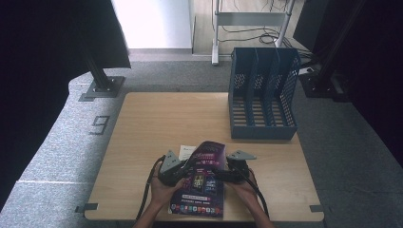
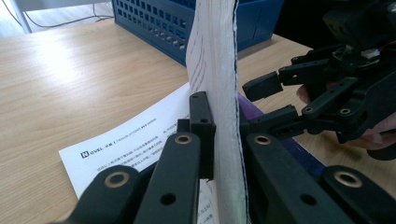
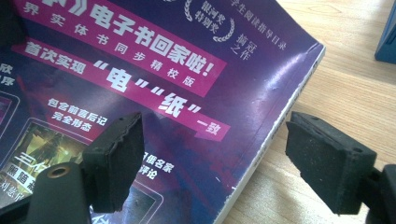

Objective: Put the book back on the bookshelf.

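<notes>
1. A purple magazine lies at the near edge of the tabletop, its cover and a sheaf of pages lifted upright. A white printed sheet lies beside it.
2. The left gripper has its jaws clamped together on those lifted pages.
3. The right gripper hovers at the magazine's outer edge, jaws wide apart, holding nothing.
4. The step looks like opening or lifting the magazine; next, the right jaws probably must close on its edge.
5. A blue file rack stands at the far right corner.
</notes>
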`<state>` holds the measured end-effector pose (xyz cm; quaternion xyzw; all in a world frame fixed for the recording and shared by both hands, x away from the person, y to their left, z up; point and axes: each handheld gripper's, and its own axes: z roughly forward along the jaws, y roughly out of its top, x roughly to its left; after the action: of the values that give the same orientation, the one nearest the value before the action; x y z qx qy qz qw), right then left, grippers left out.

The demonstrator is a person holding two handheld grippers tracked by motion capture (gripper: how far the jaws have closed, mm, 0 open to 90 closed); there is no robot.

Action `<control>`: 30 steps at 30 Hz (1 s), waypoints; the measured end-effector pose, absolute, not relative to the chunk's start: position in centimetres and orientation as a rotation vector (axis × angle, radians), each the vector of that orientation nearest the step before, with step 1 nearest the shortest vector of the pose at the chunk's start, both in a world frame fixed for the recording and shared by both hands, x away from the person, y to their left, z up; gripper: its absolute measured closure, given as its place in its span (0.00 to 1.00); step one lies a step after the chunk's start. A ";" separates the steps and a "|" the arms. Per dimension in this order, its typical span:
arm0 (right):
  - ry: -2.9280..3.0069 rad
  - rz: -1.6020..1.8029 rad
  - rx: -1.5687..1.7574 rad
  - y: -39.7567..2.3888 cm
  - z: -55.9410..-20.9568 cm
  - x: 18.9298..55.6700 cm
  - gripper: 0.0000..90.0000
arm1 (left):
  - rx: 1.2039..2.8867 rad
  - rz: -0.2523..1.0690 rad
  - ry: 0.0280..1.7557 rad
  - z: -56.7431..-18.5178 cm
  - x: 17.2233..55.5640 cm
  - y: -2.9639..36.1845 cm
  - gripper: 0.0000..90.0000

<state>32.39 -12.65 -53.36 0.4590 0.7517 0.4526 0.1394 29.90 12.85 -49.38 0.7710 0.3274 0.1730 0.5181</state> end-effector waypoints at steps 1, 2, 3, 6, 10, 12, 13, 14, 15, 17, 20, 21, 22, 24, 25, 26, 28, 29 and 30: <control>2.174 1.312 1.325 -12.7 -53.3 32.4 0.21 | 1.848 0.416 0.784 -49.3 29.8 12.9 0.96; 2.175 1.318 1.324 -12.7 -53.3 32.4 0.21 | 1.847 0.416 0.781 -49.2 29.8 12.9 0.96; 2.176 1.324 1.322 -12.7 -53.3 32.4 0.21 | 1.845 0.416 0.777 -49.1 29.7 12.9 0.96; 2.180 1.343 1.321 -12.8 -53.2 32.4 0.20 | 1.836 0.411 0.769 -48.8 29.5 12.9 0.96; 2.185 1.343 1.321 -12.8 -53.3 32.4 0.19 | 1.831 0.405 0.762 -48.5 29.4 13.0 0.96; 2.189 1.353 1.320 -12.8 -53.3 32.5 0.19 | 1.827 0.401 0.764 -48.5 29.4 13.0 0.96; 2.191 1.358 1.321 -12.9 -53.3 32.5 0.19 | 1.826 0.398 0.763 -48.5 29.4 13.0 0.96; 2.191 1.362 1.325 -12.9 -53.4 32.5 0.19 | 1.825 0.397 0.763 -48.5 29.4 13.0 0.96; 2.191 1.365 1.331 -12.9 -53.4 32.6 0.18 | 1.824 0.396 0.763 -48.5 29.3 13.0 0.96; 2.193 1.370 1.346 -13.0 -53.5 32.7 0.18 | 1.822 0.393 0.761 -48.5 29.3 13.0 0.96; 2.197 1.386 1.359 -13.1 -53.6 32.8 0.18 | 1.820 0.392 0.759 -48.4 29.2 12.9 0.96; 2.197 1.393 1.361 -13.2 -53.6 32.9 0.18 | 1.820 0.391 0.760 -48.4 29.2 12.9 0.96; 2.200 1.404 1.364 -13.2 -53.6 32.9 0.19 | 1.820 0.391 0.761 -48.4 29.3 12.9 0.96; 2.214 1.426 1.367 -13.0 -53.7 32.8 0.20 | 1.820 0.386 0.763 -48.6 29.4 13.0 0.96; 2.217 1.423 1.371 -12.9 -53.7 32.8 0.20 | 1.822 0.383 0.766 -48.7 29.5 13.0 0.96; 2.219 1.409 1.366 -12.8 -53.7 32.8 0.20 | 1.821 0.378 0.770 -48.9 29.5 13.1 0.96; 2.217 1.395 1.378 -12.8 -53.8 32.8 0.21 | 1.814 0.360 0.787 -49.4 29.8 13.2 0.96; 2.217 1.385 1.383 -12.8 -53.8 32.8 0.21 | 1.815 0.357 0.799 -49.7 30.0 13.3 0.96; 2.217 1.376 1.387 -12.8 -53.8 32.8 0.22 | 1.819 0.356 0.810 -49.9 30.1 13.3 0.96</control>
<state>32.80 -12.75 -53.83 0.4674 0.7471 0.4634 0.0930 30.08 13.30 -49.93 0.7621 0.3394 0.1491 0.5309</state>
